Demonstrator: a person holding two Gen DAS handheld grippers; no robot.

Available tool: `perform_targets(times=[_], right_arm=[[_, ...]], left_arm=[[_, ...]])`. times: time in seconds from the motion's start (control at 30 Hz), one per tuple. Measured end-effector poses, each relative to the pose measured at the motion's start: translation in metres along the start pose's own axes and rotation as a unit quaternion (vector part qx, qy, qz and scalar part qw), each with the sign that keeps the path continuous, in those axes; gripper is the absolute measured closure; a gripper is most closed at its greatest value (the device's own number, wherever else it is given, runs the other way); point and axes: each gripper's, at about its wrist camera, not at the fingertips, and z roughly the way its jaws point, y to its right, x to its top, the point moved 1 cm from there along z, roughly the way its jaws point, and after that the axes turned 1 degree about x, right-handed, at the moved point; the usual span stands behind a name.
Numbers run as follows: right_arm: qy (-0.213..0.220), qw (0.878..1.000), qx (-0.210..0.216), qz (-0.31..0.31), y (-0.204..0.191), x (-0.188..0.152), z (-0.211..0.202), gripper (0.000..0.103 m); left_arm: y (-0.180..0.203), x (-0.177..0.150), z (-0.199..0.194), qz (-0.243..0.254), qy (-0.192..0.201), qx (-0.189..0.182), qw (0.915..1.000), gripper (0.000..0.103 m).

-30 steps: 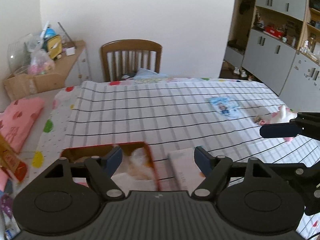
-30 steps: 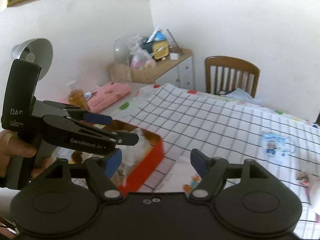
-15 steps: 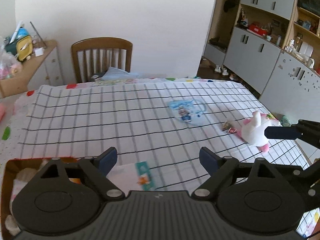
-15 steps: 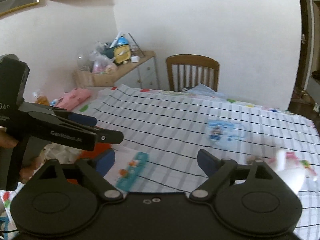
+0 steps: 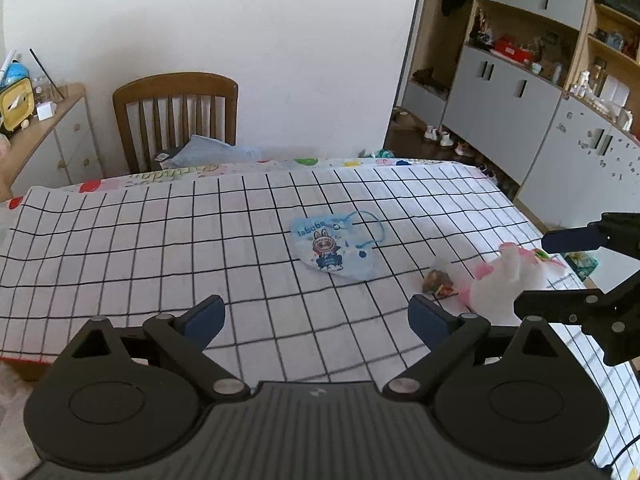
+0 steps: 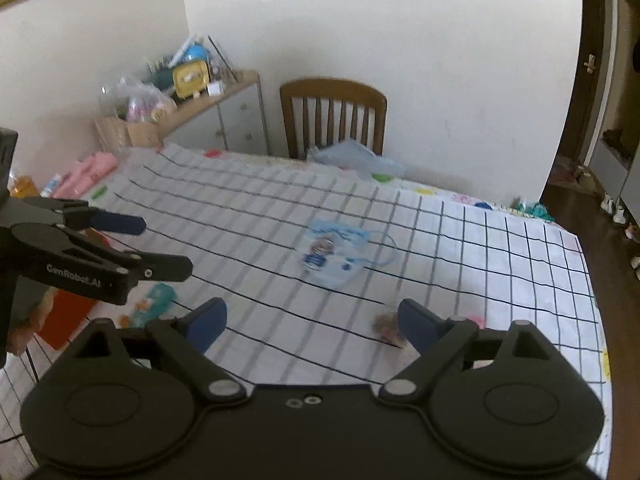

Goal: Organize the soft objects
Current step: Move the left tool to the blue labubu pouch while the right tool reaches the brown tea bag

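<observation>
**Both grippers held open above the checked tablecloth, soft toy at the right edge**

I see my left gripper (image 5: 316,316) at the bottom of its own camera view, its two blue-tipped fingers spread wide with nothing between them. It hangs above a table covered in a white cloth with a black grid (image 5: 160,240).

My right gripper (image 6: 310,320) is likewise spread wide and holds nothing. In the left camera it comes in from the right edge, and its fingers sit on either side of a white and pink plush toy (image 5: 504,284) that lies on the cloth near the table's right edge. I cannot tell whether the fingers touch the toy.

Just to the left of the toy lies a small crumpled wrapper (image 5: 438,282). Further toward the middle of the table lies a flat light-blue pouch (image 5: 334,250) printed with a cartoon figure, a blue cord looped beside it.

In the right camera, which is blurred, an orange-red box (image 6: 66,318) sits at the table's left edge, partly hidden behind the left gripper, with a teal packet (image 6: 154,300) just beside it.

A wooden chair (image 5: 176,120) stands at the far side of the table, against a white wall.
</observation>
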Motion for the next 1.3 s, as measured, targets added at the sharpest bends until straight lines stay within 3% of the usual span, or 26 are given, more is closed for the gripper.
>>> perform_targets(times=[0.33, 0.63, 1.0, 1.3], right_arm=[[-0.073, 0.996, 0.017, -0.038, 0.036, 0.014, 0.052, 0.011], [-0.112, 0.992, 0.020, -0.057, 0.049, 0.020, 0.093, 0.014], [-0.158, 0.986, 0.012, -0.061, 0.062, 0.024, 0.130, 0.019], [-0.201, 0.975, 0.003, -0.089, 0.062, 0.018, 0.155, 0.022]], left_arm=[[0.011, 0.033, 0.062, -0.013, -0.020, -0.001, 0.9997, 0.004], [0.020, 0.063, 0.120, -0.024, -0.043, -0.018, 0.9986, 0.004], [0.016, 0.077, 0.193, -0.042, -0.099, -0.003, 0.9942, 0.004], [0.014, 0.078, 0.228, -0.065, -0.124, 0.014, 0.9901, 0.004]])
